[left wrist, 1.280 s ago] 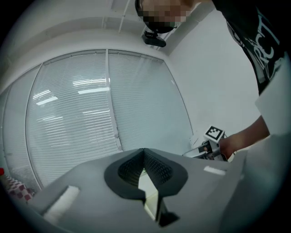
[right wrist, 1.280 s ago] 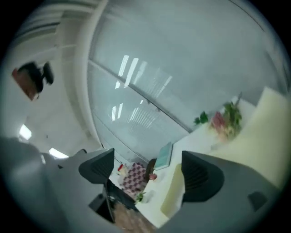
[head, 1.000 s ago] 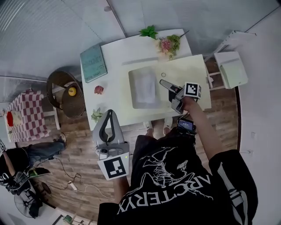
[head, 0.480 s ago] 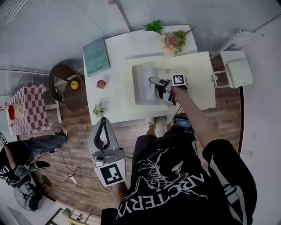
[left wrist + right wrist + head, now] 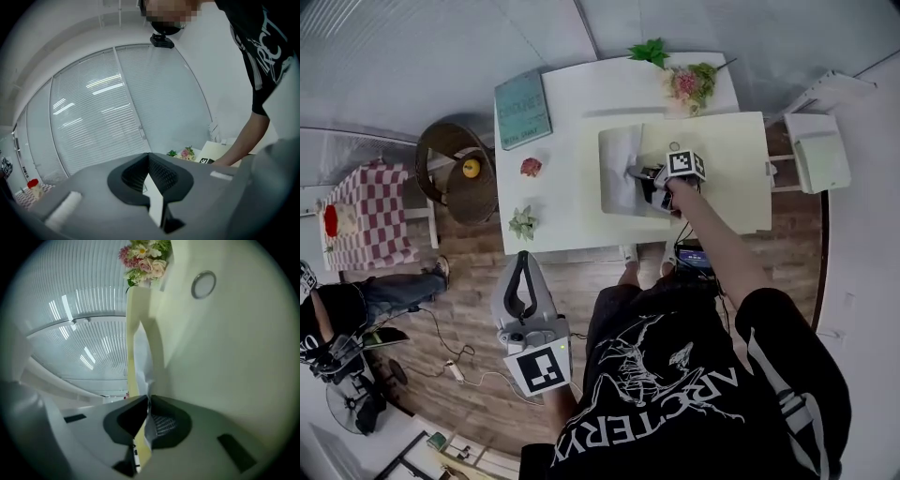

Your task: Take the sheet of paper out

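Note:
A white sheet of paper (image 5: 617, 173) lies in the open mouth of a pale yellow folder (image 5: 727, 169) on the white table (image 5: 572, 206). My right gripper (image 5: 636, 172) reaches over the folder to the sheet's right edge. In the right gripper view its jaws are closing, and the pads (image 5: 159, 423) pinch the sheet (image 5: 142, 363), which stands up beside the folder's flap (image 5: 225, 357). My left gripper (image 5: 523, 255) hangs well below the table's near edge, over the wooden floor. Its jaws (image 5: 149, 157) are shut on nothing.
A flower bunch (image 5: 692, 82), a green plant (image 5: 649, 51) and a teal book (image 5: 523, 108) sit at the table's far side. A small red thing (image 5: 531, 167) and a succulent (image 5: 523, 223) lie at its left. Wicker stool (image 5: 455, 178), checked table (image 5: 361, 225) left; white chair (image 5: 825, 150) right.
My right gripper came down and left onto the sheet's edge, and its jaws went from wide open to pinching it. The left gripper drifted a little below the table.

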### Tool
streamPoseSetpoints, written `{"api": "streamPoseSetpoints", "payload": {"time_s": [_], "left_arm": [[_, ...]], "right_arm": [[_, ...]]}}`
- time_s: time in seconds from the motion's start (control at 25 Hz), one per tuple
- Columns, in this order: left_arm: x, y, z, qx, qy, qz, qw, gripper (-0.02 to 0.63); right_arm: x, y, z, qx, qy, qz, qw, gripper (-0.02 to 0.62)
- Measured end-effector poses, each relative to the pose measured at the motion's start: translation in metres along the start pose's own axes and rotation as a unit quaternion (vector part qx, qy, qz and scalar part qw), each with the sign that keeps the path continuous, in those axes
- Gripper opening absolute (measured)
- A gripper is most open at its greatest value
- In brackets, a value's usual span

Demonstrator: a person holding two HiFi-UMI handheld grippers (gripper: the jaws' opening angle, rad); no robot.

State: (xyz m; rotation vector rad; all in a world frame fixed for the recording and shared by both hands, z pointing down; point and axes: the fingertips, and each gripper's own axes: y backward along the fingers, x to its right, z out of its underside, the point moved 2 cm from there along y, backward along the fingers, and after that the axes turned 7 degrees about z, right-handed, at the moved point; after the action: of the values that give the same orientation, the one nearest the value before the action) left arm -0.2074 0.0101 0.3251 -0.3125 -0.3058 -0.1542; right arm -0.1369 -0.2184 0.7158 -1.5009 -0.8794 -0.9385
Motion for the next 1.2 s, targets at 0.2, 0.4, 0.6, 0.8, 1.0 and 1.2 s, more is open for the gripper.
{"api": "streamPoseSetpoints", "payload": {"time_s": [0.2, 0.4, 0.6, 0.8, 1.0, 1.2], "left_arm": [[0.008, -0.009, -0.003, 0.015, -0.001, 0.026, 0.9995, 0.011], [0.026, -0.027, -0.017, 0.046, -0.002, 0.066, 0.9968, 0.011], [0.041, -0.045, -0.034, 0.078, -0.006, 0.102, 0.9917, 0.011], [0.05, -0.059, -0.047, 0.106, -0.007, 0.126, 0.9863, 0.011], [0.054, -0.075, -0.056, 0.121, 0.0, 0.138, 0.983, 0.011], [0.056, -0.083, -0.061, 0.131, 0.008, 0.142, 0.9811, 0.011]], "right_arm": [[-0.006, 0.02, 0.0, 0.011, 0.012, -0.011, 1.0, 0.015], [-0.017, 0.059, 0.001, 0.031, 0.046, -0.018, 0.998, 0.014], [-0.06, 0.114, 0.012, 0.06, 0.194, 0.014, 0.979, 0.013], [-0.151, 0.181, 0.036, 0.145, 0.366, 0.022, 0.919, 0.012], [-0.235, 0.242, 0.058, 0.253, 0.501, 0.042, 0.826, 0.012], [-0.291, 0.273, 0.085, 0.346, 0.645, 0.13, 0.669, 0.012]]}}
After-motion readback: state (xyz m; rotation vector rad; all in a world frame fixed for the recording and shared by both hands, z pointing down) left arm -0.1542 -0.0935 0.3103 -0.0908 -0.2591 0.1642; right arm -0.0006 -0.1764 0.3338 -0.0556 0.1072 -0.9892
